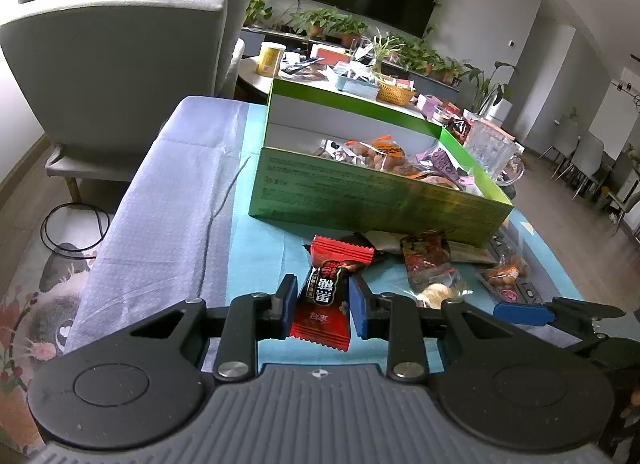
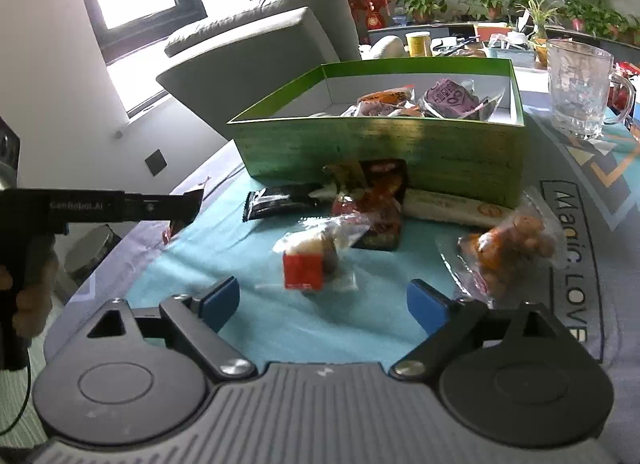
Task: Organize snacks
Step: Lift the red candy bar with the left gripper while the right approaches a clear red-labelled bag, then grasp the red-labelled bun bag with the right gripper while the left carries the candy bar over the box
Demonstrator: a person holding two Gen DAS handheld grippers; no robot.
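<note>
The left gripper (image 1: 323, 300) at lower centre clamps a red candy packet (image 1: 326, 294) above the worktop (image 1: 264, 240). The right gripper (image 2: 322, 304) is released, its pads apart, a clear-wrapped snack (image 2: 316, 260) just beyond. More snacks lie before the green box (image 2: 384, 156) at centre.

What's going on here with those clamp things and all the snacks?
A person is sorting snacks into a green box on a table, with a hand-held gripper in each hand. The left gripper is clamped on a red snack packet in front of the box. The right gripper is open and empty, above a small clear-wrapped snack. Several packets already lie in the box; a few more lie loose on the teal cloth.
</note>
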